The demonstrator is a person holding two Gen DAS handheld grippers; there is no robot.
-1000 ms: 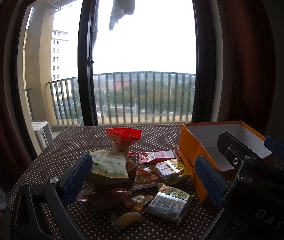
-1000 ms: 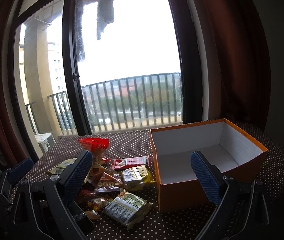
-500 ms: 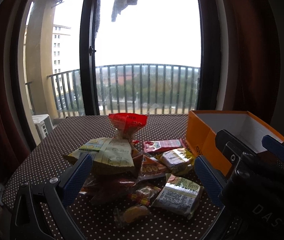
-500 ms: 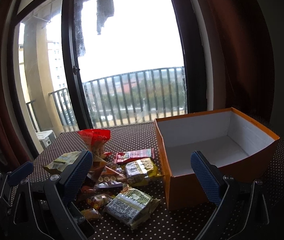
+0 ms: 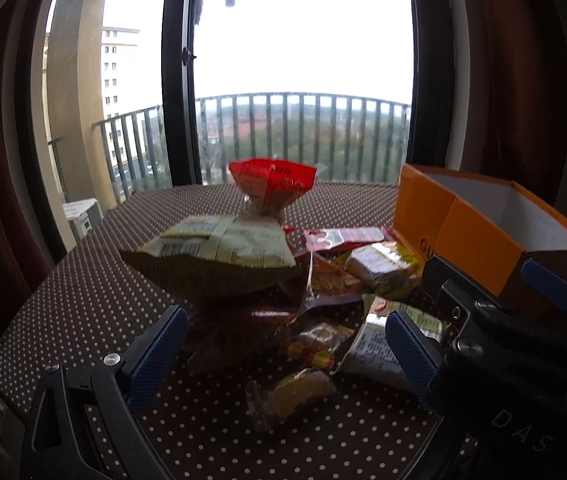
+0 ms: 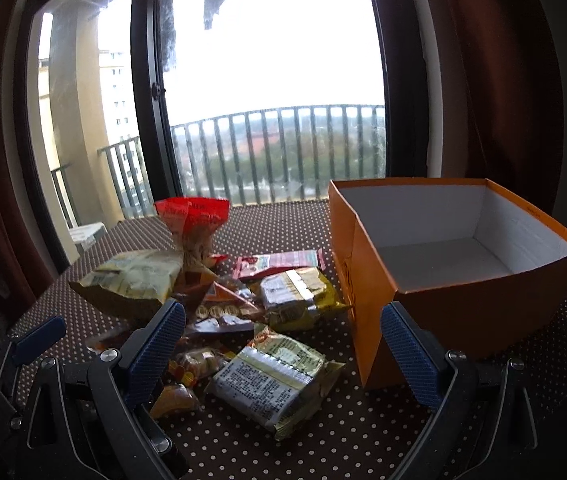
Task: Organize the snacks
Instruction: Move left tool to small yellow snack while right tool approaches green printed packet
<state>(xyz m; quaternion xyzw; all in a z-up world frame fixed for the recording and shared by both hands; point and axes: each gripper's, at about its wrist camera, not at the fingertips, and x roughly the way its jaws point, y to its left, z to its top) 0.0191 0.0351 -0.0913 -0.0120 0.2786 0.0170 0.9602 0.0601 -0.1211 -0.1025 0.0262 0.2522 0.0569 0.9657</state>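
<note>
dotted tablecloth (image 6: 363,440), orange box (image 5: 471,236) lettered "gu"

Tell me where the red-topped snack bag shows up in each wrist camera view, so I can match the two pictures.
Left wrist view: the red-topped bag stands upper centre, behind the pale green packet.
Right wrist view: the red-topped bag stands left of centre, at the far end of the pile.
Shared landmark: the orange box, to the right of the bag in both.

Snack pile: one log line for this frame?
stage: approach | left gripper: open, empty | right gripper: open, empty | snack pile: on table, left of box | box: empty
</note>
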